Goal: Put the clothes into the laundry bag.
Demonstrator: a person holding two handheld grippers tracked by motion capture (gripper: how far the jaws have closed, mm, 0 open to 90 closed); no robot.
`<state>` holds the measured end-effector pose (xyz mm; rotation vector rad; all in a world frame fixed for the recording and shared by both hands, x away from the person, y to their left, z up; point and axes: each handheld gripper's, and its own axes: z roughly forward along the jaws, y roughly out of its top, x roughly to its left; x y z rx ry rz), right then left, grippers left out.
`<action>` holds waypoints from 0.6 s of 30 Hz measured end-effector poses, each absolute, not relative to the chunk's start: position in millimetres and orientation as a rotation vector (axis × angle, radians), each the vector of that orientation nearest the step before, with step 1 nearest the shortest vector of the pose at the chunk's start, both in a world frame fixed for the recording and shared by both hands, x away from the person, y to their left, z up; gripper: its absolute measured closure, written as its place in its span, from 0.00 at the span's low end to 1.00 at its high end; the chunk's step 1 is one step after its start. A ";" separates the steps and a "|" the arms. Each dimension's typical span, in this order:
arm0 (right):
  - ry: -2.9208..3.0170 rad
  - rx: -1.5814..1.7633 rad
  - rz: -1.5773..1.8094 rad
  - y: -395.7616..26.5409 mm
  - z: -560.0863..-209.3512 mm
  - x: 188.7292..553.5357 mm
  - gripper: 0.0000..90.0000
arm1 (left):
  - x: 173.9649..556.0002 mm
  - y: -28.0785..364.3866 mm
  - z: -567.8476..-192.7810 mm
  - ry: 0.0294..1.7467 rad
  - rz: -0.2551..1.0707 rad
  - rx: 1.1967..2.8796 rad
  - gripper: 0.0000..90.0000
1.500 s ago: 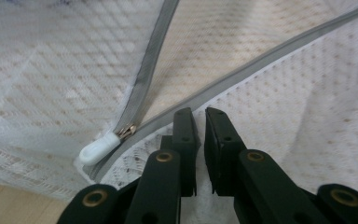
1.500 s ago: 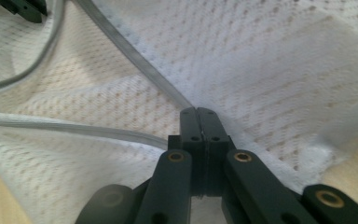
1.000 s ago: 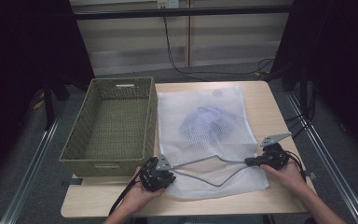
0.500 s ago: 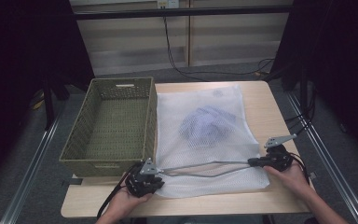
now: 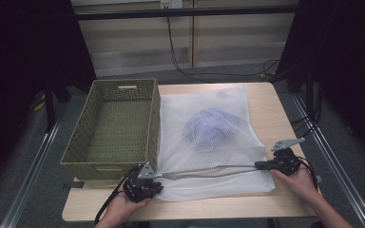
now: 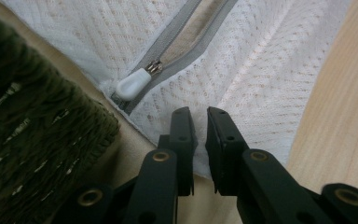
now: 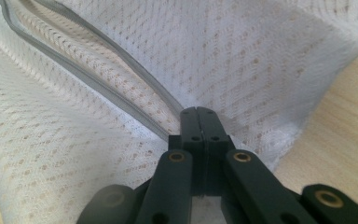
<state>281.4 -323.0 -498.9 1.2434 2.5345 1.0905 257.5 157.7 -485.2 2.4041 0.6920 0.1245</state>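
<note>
High view: white mesh laundry bag (image 5: 209, 137) lay flat on the wooden table (image 5: 266, 99), w/ a bluish garment (image 5: 210, 128) bunched inside near its middle. Green woven basket (image 5: 114, 128) stood just beside the bag's left edge. Grey zipper (image 5: 209, 169) ran across the bag's near end, gaping a little. Left gripper (image 5: 145, 183) sat at the zipper's left end, near the basket's front corner; right gripper (image 5: 271, 165) at the zipper's right end. A hand backed each one, forearms coming in from the bottom edge.

Left gripper view: jaws stood a narrow gap apart, nothing between them, tips over the mesh just short of the zipper. They'd just been closing a bit further. White pull tab (image 6: 133, 85) lay ahead of the tips at the bag's corner, apart from them, w/ the basket wall right next to it.

Right gripper view: jaws pressed together, pinching the bag's mesh at the zipper end (image 7: 168, 112), where the two grey tapes met. Bare table showed at the right.
</note>
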 end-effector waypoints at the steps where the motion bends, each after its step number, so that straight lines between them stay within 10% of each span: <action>1: 2.530 1.258 1.090 -322.0 -498.5 281.4 1.00 | 258.1 157.9 -485.2 0.688 0.123 2.407 0.91; 10: 2.465 1.257 1.218 -326.3 -492.3 279.3 0.90 | 250.9 156.6 -472.6 0.645 0.125 2.298 0.81; 18: 2.287 1.221 1.482 -329.3 -472.8 262.2 0.61 | 228.7 160.9 -446.8 0.606 0.245 2.111 0.48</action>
